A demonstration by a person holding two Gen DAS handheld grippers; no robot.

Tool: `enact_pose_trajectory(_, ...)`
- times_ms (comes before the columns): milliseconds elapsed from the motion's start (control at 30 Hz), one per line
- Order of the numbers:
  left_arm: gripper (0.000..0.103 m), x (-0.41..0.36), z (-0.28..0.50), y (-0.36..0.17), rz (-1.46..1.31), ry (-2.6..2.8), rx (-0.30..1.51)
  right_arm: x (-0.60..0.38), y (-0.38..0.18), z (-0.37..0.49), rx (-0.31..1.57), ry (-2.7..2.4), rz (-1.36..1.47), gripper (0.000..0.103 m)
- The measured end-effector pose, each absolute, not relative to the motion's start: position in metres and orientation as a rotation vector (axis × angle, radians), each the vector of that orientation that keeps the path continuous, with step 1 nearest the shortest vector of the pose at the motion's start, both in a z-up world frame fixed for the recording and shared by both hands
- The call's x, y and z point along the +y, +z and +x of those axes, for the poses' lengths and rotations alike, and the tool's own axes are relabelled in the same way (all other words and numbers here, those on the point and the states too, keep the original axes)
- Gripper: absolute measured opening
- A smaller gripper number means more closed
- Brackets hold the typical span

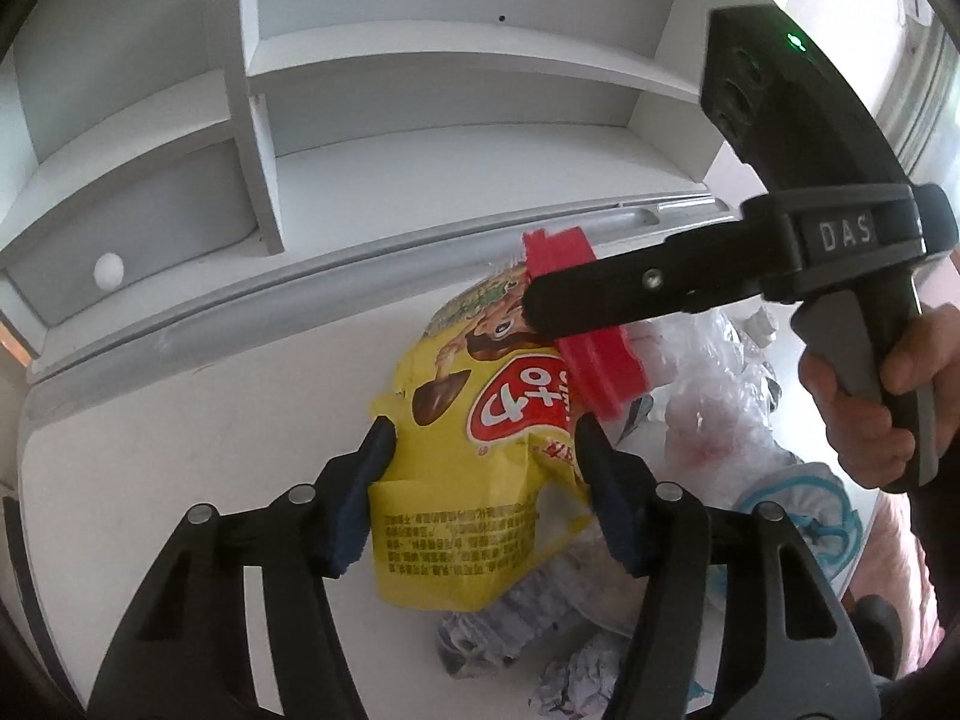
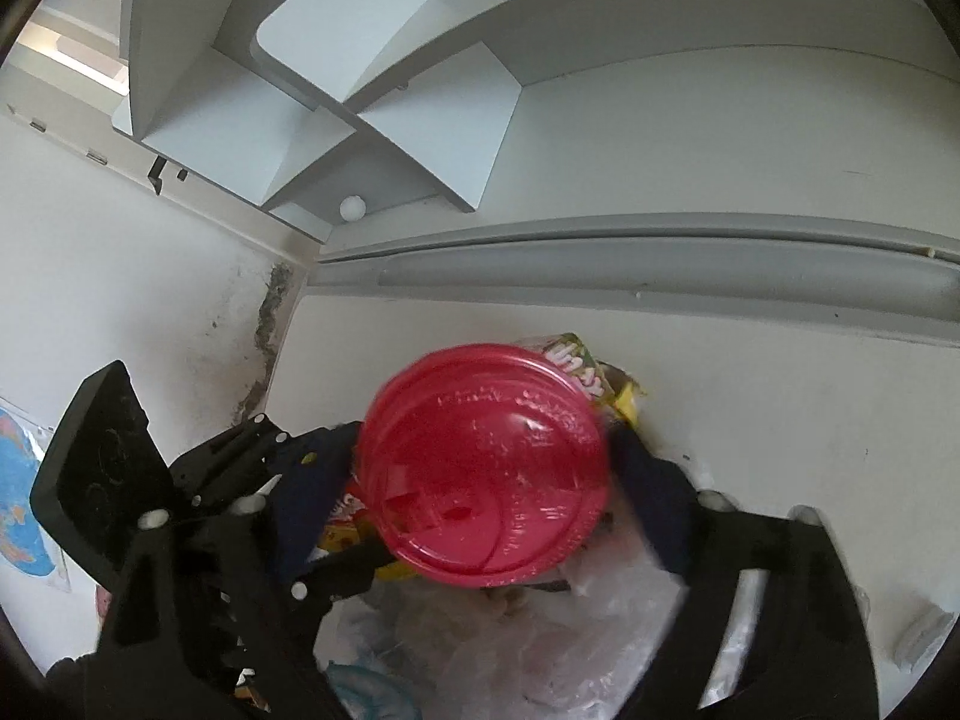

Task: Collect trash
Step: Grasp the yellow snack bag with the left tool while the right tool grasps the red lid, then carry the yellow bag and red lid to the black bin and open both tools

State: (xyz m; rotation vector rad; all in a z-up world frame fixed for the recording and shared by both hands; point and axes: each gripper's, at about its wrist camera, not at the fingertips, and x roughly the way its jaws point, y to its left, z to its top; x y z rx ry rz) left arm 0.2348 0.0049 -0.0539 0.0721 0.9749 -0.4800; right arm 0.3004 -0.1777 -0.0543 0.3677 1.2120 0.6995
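Left gripper (image 1: 483, 468) pads pinch the crinkled yellow snack bag (image 1: 474, 480) on the white desk (image 1: 180, 420), jaws half open around it, while right gripper (image 2: 486, 456) clamps the round red plastic lid (image 2: 486, 468) above the bag's far right, jaws wide.

Left gripper (image 1: 486, 462): black arms, silver rivets, dark blue pads. Right gripper (image 1: 591, 324), upper right: black body, grey trigger, green light, white lettering, possibly "DAS".
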Motion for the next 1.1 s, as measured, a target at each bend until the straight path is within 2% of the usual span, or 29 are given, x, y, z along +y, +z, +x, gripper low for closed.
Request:
enact_pose_trajectory(300,0.055,0.017,0.221,-0.013,0.059,-0.416,0.894,-0.208,0.004,0.273,1.066,0.687,0.419,0.078)
enact_pose_trajectory(533,0.055,-0.005,0.185,0.036,0.08,-0.395,0.803,-0.299,0.044,0.197,0.923,0.589,0.463,0.078)
enact_pose_trajectory(800,0.055,-0.153,0.111,0.047,0.167,-0.691,0.74,-0.473,0.035,0.02,0.78,0.176,0.503,0.078)
enact_pose_trajectory(1000,0.055,-0.297,0.04,0.012,0.239,-1.003,0.802,-0.587,-0.02,-0.131,0.775,-0.195,0.593,0.078)
enact_pose_trajectory(1100,0.055,-0.37,-0.002,-0.021,0.313,-1.141,0.834,-0.63,-0.058,-0.196,0.787,-0.319,0.681,0.078)
